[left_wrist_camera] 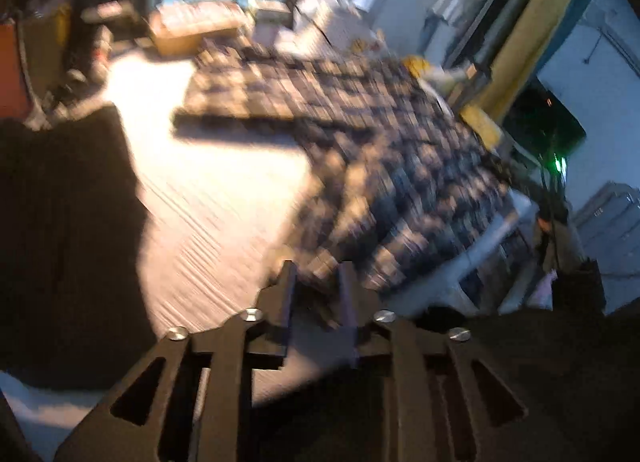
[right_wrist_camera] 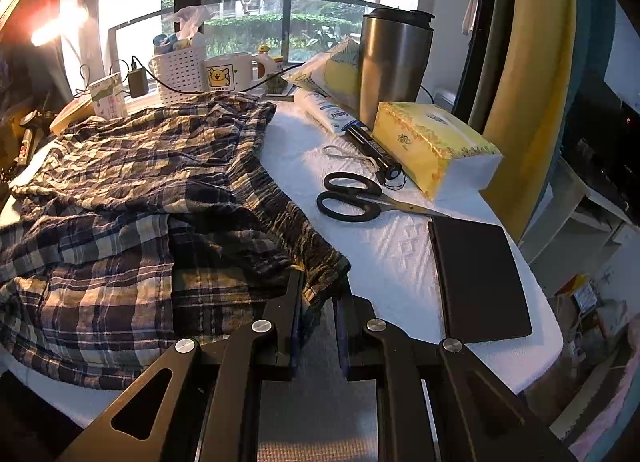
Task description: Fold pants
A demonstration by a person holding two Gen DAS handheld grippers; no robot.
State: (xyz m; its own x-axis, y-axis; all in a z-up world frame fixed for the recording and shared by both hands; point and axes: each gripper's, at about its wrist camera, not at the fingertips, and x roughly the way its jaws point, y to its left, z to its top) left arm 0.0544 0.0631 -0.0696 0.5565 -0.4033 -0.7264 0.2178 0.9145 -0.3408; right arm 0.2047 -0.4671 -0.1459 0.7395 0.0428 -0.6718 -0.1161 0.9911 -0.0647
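Observation:
The plaid pants (right_wrist_camera: 152, 190) lie crumpled and partly doubled over on the white table cover (right_wrist_camera: 400, 254). My right gripper (right_wrist_camera: 322, 286) is shut on a corner of the pants fabric at their near right edge. In the blurred left wrist view, the plaid pants (left_wrist_camera: 380, 150) hang stretched out from my left gripper (left_wrist_camera: 318, 274), which is shut on an edge of the cloth, held above the floor (left_wrist_camera: 224, 190).
Right of the pants lie black scissors (right_wrist_camera: 352, 198), a black notebook (right_wrist_camera: 480, 278), a yellow tissue pack (right_wrist_camera: 436, 146), a black marker (right_wrist_camera: 376, 150), a tube (right_wrist_camera: 324, 110) and a steel tumbler (right_wrist_camera: 394, 62). A white basket (right_wrist_camera: 180, 74) and mug (right_wrist_camera: 228, 72) stand by the window.

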